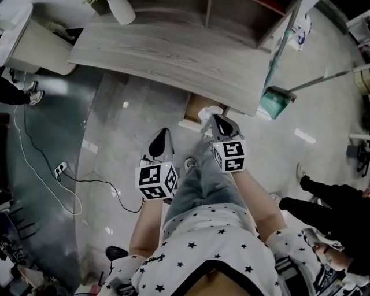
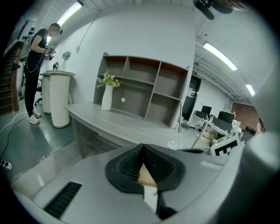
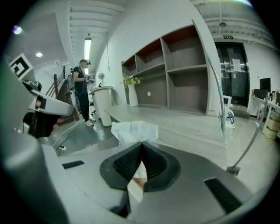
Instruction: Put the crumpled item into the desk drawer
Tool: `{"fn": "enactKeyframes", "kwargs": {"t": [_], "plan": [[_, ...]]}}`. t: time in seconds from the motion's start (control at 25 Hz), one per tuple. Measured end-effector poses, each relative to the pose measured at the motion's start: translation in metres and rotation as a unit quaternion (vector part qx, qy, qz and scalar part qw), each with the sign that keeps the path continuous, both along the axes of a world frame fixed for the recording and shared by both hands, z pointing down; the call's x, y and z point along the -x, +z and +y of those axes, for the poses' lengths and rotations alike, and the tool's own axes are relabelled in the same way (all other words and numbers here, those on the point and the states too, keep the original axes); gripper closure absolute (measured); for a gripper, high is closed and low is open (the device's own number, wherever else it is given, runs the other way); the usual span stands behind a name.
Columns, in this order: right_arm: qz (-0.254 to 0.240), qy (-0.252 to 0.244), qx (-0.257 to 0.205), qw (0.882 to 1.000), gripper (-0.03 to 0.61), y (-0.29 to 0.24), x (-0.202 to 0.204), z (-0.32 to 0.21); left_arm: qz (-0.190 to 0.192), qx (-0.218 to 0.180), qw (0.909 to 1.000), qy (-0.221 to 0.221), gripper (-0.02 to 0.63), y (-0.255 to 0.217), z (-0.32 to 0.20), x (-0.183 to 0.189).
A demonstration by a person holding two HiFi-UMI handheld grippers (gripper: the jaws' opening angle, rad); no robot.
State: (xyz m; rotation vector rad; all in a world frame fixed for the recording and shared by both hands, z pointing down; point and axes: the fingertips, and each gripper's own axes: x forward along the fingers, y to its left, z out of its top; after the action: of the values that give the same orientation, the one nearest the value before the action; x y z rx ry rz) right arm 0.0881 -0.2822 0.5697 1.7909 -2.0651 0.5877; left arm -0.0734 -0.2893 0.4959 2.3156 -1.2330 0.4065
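In the right gripper view my right gripper (image 3: pixel 141 145) is shut on a white crumpled item (image 3: pixel 134 131) that sticks out past the jaw tips. From the head view, that gripper (image 1: pixel 213 118) holds the crumpled item (image 1: pixel 208 111) just over the open desk drawer (image 1: pixel 195 107), whose brown inside shows under the front edge of the grey desk (image 1: pixel 167 55). My left gripper (image 1: pixel 165 133) hangs lower left of the drawer, over the floor. Its jaws (image 2: pixel 142 146) are shut with nothing between them.
A green dustpan with a long handle (image 1: pixel 276 99) leans at the desk's right end. A white vase (image 1: pixel 122 9) and a shelf unit (image 2: pixel 144 89) stand on the desk. A cable and power strip (image 1: pixel 60 169) lie on the floor at left. People stand at right (image 1: pixel 324 203) and left (image 3: pixel 82 89).
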Motion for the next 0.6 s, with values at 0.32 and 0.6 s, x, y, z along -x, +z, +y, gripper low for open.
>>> {"fn": "enactKeyframes", "kwargs": {"t": [0.32,0.6], "plan": [[0.012,-0.001,0.06,0.998,0.584,0.073,-0.011,-0.011,-0.003,0.019,0.9997,-0.017,0.603,0.026,-0.011,-0.006],[0.023,0.003,0.102,0.995,0.584,0.126,-0.018,-0.019,-0.01,0.029,0.9993,-0.022,0.603,0.047,-0.018,-0.01]]}}
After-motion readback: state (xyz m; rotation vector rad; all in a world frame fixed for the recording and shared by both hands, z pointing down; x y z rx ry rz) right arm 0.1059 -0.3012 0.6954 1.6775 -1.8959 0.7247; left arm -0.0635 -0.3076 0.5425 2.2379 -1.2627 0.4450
